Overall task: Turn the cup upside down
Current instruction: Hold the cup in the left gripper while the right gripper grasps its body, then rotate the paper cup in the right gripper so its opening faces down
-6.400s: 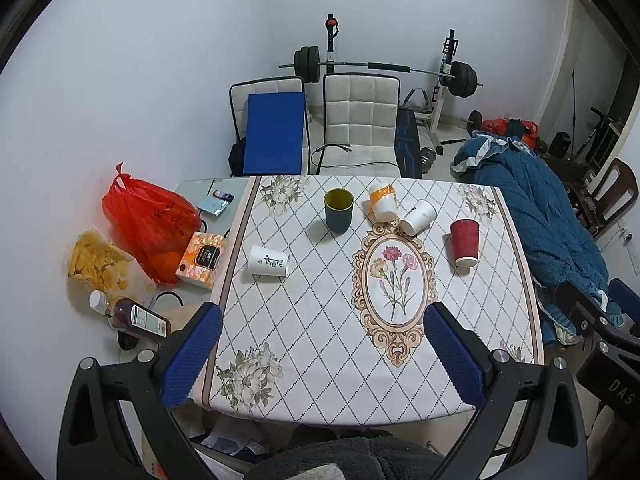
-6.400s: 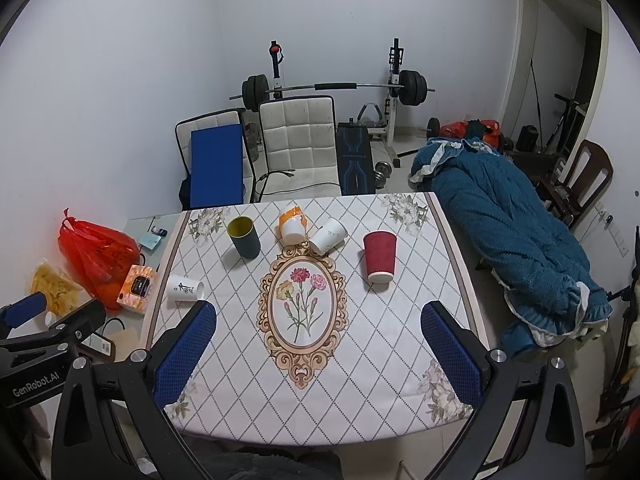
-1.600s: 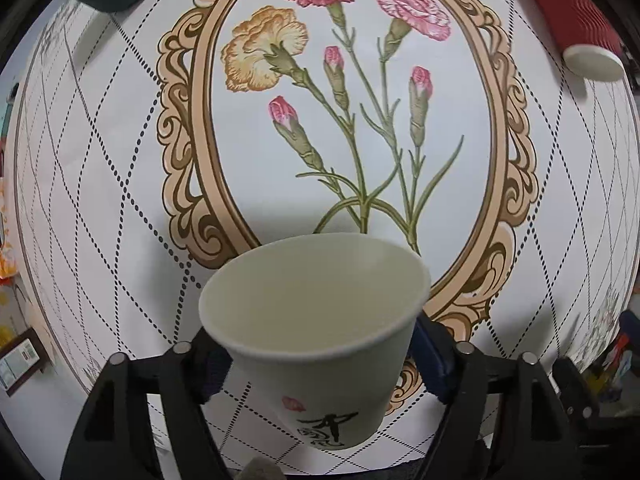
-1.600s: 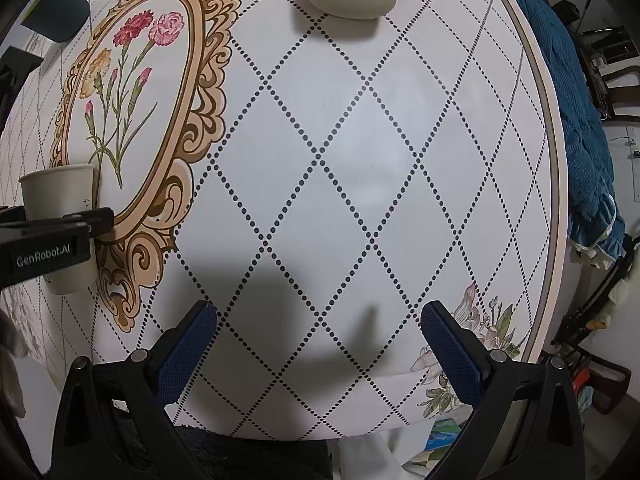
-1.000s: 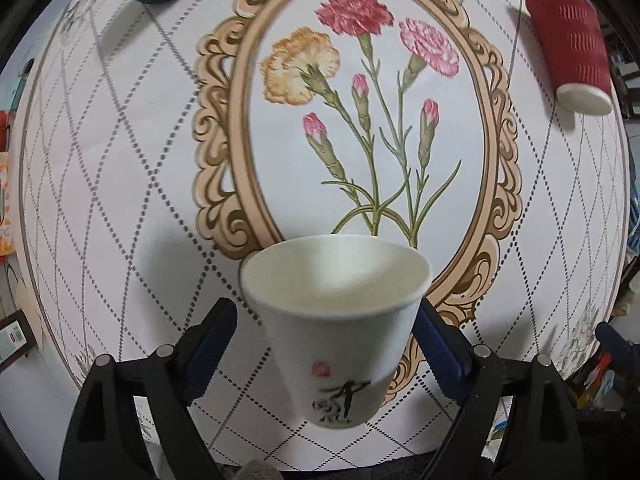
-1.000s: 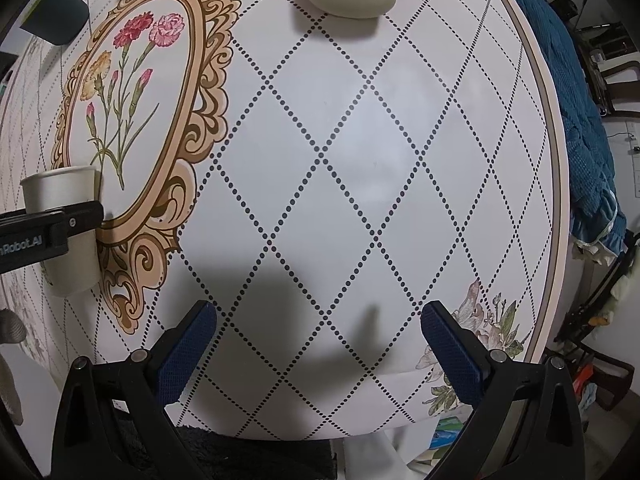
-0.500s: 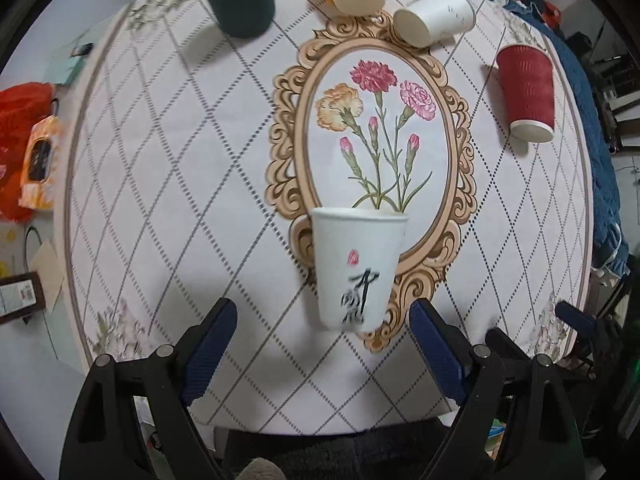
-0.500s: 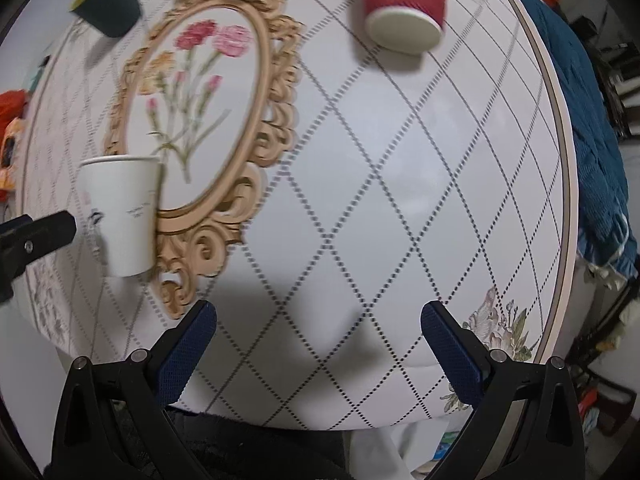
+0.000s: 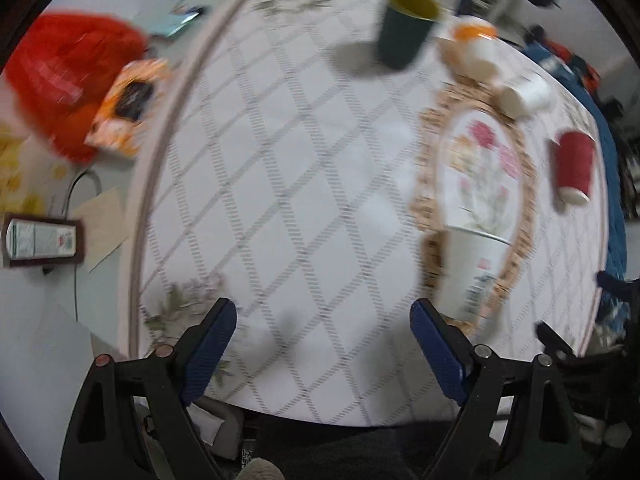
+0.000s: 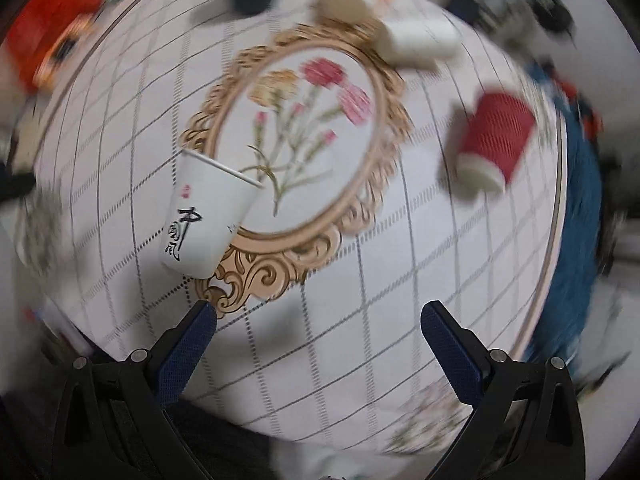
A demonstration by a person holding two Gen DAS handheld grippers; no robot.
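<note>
Home: floral tablecloth [image 10: 360, 280], cups [image 10: 494, 140].

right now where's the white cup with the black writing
The white cup stands on the tablecloth at the near left rim of the floral oval, outside both grippers' open jaws, left of the red cup.

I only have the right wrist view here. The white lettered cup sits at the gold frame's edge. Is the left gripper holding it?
Observer: No. The left gripper is open and empty; the white cup is outside its fingers, to their right.
Reviewer: The dark cup is cropped for me. Which end is up?
Observer: The dark green cup shows a yellow inside at its far end, so its mouth seems to face up.
Reviewer: Anything off the left side?
Observer: A labelled bottle lies beside the table.
</note>
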